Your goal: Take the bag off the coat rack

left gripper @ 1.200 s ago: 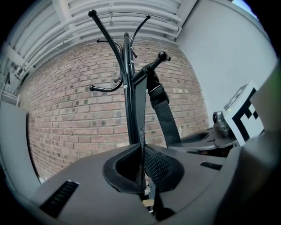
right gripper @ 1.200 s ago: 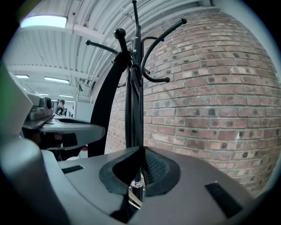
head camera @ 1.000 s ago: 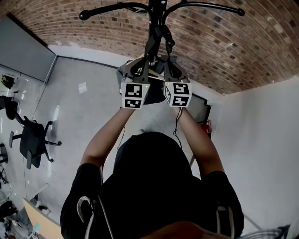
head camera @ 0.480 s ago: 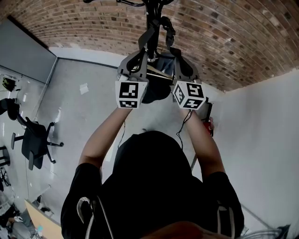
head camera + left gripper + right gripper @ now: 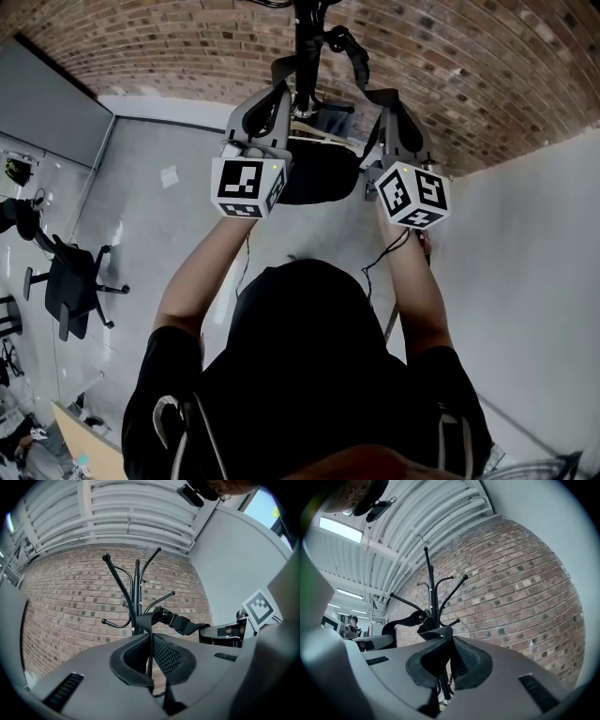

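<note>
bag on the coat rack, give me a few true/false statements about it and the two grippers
1. The left gripper has its jaws shut on a black strap. True.
2. The right gripper is open and holds nothing. False: its jaws are also shut on a strap.
3. The coat rack stands in front of a brick wall. True.
4. The bag is white. False: it is black.
5. In the head view an office chair stands on the floor at the left. True.
</note>
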A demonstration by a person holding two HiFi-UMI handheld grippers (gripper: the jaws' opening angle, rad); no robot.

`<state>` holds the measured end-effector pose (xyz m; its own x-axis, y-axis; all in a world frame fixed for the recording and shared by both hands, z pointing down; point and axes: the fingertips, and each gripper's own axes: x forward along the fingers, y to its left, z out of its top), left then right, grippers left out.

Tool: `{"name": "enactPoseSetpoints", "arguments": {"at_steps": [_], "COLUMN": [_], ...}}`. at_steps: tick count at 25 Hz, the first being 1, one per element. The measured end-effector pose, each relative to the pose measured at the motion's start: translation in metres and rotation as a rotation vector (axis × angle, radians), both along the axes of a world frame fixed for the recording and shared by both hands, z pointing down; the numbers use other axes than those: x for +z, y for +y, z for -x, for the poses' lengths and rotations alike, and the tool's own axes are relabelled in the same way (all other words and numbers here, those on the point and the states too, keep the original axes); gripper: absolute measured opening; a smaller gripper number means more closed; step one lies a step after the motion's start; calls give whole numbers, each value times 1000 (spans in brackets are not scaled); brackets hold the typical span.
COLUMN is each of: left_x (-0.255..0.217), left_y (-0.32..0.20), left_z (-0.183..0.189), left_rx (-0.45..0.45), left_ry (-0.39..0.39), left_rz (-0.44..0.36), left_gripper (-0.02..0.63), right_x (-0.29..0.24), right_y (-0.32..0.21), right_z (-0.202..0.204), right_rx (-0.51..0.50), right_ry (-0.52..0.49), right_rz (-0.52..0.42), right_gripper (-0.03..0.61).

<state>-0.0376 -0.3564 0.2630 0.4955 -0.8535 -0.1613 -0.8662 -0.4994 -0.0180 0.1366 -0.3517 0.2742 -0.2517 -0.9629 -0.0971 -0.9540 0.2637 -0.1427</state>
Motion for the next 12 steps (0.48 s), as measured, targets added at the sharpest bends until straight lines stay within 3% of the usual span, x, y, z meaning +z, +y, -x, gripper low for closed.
{"name": "enactPoseSetpoints", "arguments": {"at_steps": [7,12], "left_x": [-29,-44], "left_y": [23,31], "left_z": [-3,-4], "left_rx": [49,58], "left_ry": [102,128], "left_rz": [20,3], "left_gripper": [23,23], "right_x": [-28,-38], "right_y": [20,33], "right_z": [-3,-9], "right_rx": [-11,-1], "right_ry": [-60,-78], "right_rz": [-40,-60], "right_gripper": [23,23]}}
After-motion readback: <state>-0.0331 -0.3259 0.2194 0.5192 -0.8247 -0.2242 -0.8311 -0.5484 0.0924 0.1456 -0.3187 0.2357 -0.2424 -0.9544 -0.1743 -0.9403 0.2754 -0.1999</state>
